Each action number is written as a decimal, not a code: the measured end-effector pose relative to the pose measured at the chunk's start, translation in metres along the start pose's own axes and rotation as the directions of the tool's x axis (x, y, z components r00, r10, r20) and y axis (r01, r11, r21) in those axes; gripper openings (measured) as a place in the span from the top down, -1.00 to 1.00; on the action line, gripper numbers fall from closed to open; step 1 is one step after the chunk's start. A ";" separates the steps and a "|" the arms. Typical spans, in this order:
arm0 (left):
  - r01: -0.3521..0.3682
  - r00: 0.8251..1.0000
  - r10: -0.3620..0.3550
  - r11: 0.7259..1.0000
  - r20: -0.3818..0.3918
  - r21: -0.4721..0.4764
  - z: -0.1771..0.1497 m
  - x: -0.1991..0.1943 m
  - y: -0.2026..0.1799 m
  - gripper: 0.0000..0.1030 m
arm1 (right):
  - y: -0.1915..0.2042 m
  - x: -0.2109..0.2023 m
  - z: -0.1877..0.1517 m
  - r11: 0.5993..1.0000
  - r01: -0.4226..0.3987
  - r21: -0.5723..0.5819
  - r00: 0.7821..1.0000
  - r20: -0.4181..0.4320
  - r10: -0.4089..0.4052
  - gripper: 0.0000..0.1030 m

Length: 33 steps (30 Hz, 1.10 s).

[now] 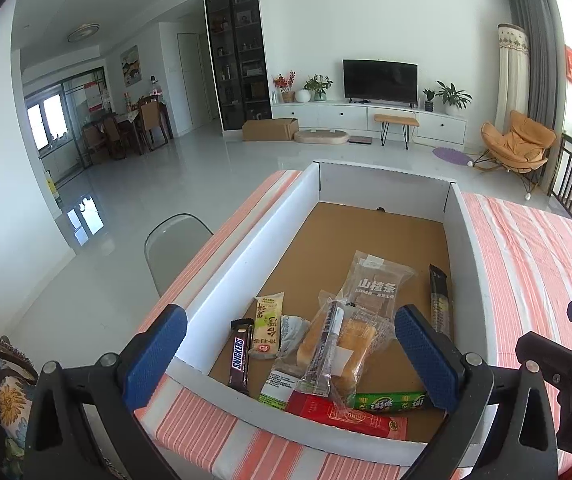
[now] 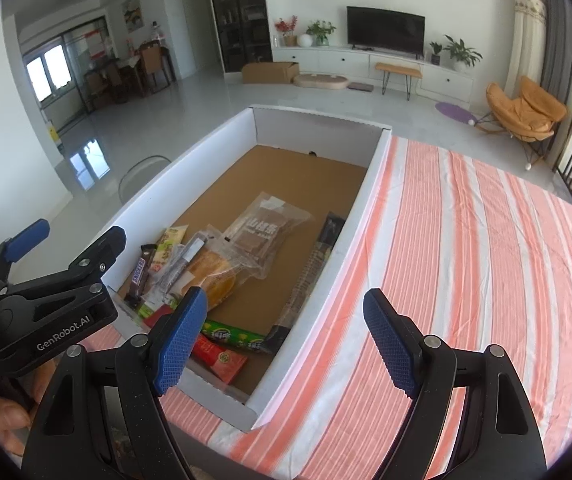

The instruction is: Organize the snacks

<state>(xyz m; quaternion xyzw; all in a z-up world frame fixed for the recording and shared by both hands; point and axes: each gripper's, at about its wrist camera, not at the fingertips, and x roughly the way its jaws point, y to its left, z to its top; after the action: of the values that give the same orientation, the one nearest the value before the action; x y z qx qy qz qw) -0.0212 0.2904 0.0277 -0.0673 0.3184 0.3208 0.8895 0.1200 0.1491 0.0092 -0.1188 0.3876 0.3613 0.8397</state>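
Striped cloth (image 2: 466, 240) under a white box (image 1: 245, 256). Snacks (image 1: 338, 344) lie heaped inside, lower centre of frame; none visible on the cloth. Both grippers, left (image 1: 290, 360) and right (image 2: 286, 344), gape empty. If regrouping: lift top packets singly; box walls crowd any side approach.

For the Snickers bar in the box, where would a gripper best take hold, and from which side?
Grip the Snickers bar across its narrow width near the middle, coming from above. It lies flat along the box's left wall, with a green-and-cream packet close on its other side, so the fingers need to slip in carefully. The left gripper, open, looks nearest.
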 end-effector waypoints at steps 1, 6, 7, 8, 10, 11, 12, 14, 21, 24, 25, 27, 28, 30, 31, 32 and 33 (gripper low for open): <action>0.001 1.000 -0.001 1.000 0.001 0.001 0.000 0.000 0.001 -0.99 | 0.002 0.001 0.001 1.000 0.007 -0.005 1.000 -0.003 -0.007 -0.62; -0.011 1.000 0.011 1.000 -0.004 0.007 0.002 0.000 0.005 -0.99 | 0.008 0.002 0.001 1.000 0.014 -0.015 1.000 -0.001 -0.014 -0.62; -0.021 1.000 0.021 1.000 -0.010 0.013 0.002 0.000 0.005 -0.99 | 0.008 0.001 0.002 1.000 0.011 -0.011 1.000 0.000 -0.011 -0.62; -0.033 0.999 0.033 0.999 -0.019 0.022 0.002 0.001 0.005 -0.99 | 0.008 0.001 0.001 1.000 0.009 -0.009 1.000 0.001 -0.009 -0.62; -0.041 0.999 0.042 0.999 -0.028 0.031 0.003 0.002 0.006 -0.99 | 0.009 0.001 0.002 1.000 0.015 -0.013 1.000 0.003 -0.015 -0.62; -0.040 0.999 0.041 0.999 -0.030 0.031 0.002 0.003 0.007 -0.99 | 0.009 0.001 0.002 1.000 0.018 -0.015 1.000 0.003 -0.018 -0.62; -0.039 0.999 0.040 0.999 -0.036 0.026 0.002 0.003 0.008 -0.99 | 0.010 0.001 0.002 1.000 0.019 -0.017 1.000 0.003 -0.019 -0.62; -0.026 0.998 0.027 1.000 -0.051 0.013 0.002 0.005 0.010 -0.99 | 0.011 0.002 0.003 1.000 0.017 -0.016 1.000 0.001 -0.017 -0.62; -0.026 0.998 0.027 0.999 -0.051 0.024 -0.001 0.004 0.008 -0.99 | 0.014 0.004 0.003 1.000 0.009 -0.016 1.000 -0.010 -0.010 -0.62; -0.026 0.998 0.027 0.999 -0.056 0.024 -0.002 0.004 0.006 -0.99 | 0.017 0.004 0.005 1.000 0.005 -0.020 1.000 -0.011 -0.005 -0.62; -0.023 0.998 0.024 1.000 -0.063 0.017 -0.002 0.005 0.007 -0.99 | 0.018 0.004 0.005 1.000 0.004 -0.023 1.000 -0.010 -0.004 -0.62; -0.016 0.998 0.016 1.000 -0.066 0.004 -0.002 0.004 0.008 -0.99 | 0.020 0.003 0.006 1.000 0.001 -0.025 1.000 -0.008 -0.001 -0.62; -0.016 0.998 0.016 1.000 -0.064 0.003 -0.001 0.004 0.009 -0.99 | 0.021 0.003 0.006 1.000 -0.001 -0.026 1.000 -0.008 0.000 -0.62; -0.015 0.998 0.016 1.000 -0.058 0.008 -0.001 0.002 0.009 -0.99 | 0.022 0.003 0.006 1.000 -0.002 -0.029 1.000 -0.009 0.002 -0.62; -0.010 0.998 0.010 1.000 -0.059 0.008 -0.001 0.002 0.009 -0.99 | 0.023 0.003 0.006 1.000 -0.003 -0.031 1.000 -0.010 0.003 -0.62; -0.002 0.998 0.002 1.000 -0.066 0.005 -0.001 0.003 0.010 -0.99 | 0.023 0.004 0.006 0.999 -0.004 -0.032 1.000 -0.011 0.004 -0.62; 0.003 0.997 -0.003 1.000 -0.072 0.000 -0.001 0.003 0.012 -0.99 | 0.024 0.004 0.006 0.999 -0.006 -0.033 1.000 -0.012 0.005 -0.62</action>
<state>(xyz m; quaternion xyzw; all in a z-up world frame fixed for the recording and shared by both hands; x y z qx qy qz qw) -0.0269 0.3009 0.0261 -0.0790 0.3502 0.3167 0.8780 0.1087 0.1709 0.0120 -0.1338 0.3870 0.3692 0.8343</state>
